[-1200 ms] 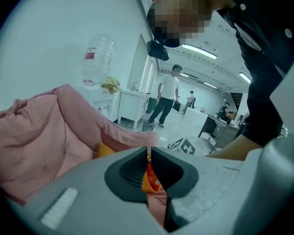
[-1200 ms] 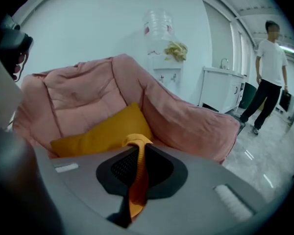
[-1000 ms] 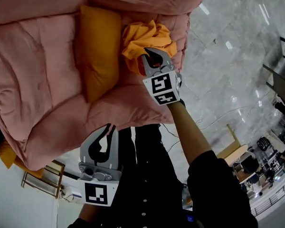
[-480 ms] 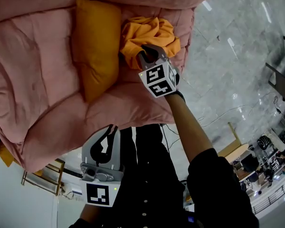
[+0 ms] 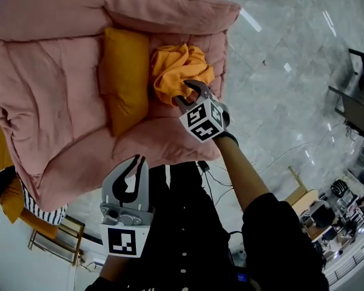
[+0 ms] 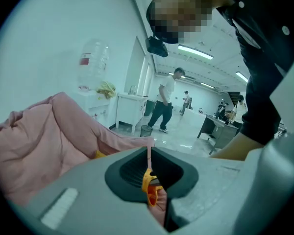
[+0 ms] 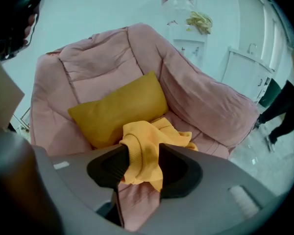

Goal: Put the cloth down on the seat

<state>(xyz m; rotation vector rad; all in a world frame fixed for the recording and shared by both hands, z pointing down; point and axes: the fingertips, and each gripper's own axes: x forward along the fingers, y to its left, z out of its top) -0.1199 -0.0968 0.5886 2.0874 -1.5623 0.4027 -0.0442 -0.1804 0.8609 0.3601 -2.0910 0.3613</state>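
Observation:
An orange cloth (image 5: 173,71) lies bunched on the seat of a pink padded armchair (image 5: 54,102), against a mustard pillow (image 5: 124,77). My right gripper (image 5: 191,93) points down at the cloth's near edge. Its jaws have just been opening and now stand wide apart. In the right gripper view a fold of the cloth (image 7: 147,141) still lies in the gap of that gripper (image 7: 142,155), resting against the left jaw, with the pillow (image 7: 117,109) behind. My left gripper (image 5: 135,165) hangs shut and empty in front of the chair's near edge, close to the person's body. In its own view the left gripper (image 6: 149,153) shows only a thin slit.
Grey marble floor (image 5: 279,71) lies right of the chair, with a cable (image 5: 273,156) trailing across it. A wooden rack (image 5: 54,235) stands at lower left. In the left gripper view a person (image 6: 164,99) walks near a white cabinet (image 6: 130,109) and a bin (image 6: 146,130).
The right gripper's jaws have spread apart around the cloth, which now rests on the seat. The gripper drew back slightly toward the chair's near edge. The left gripper rose a little.

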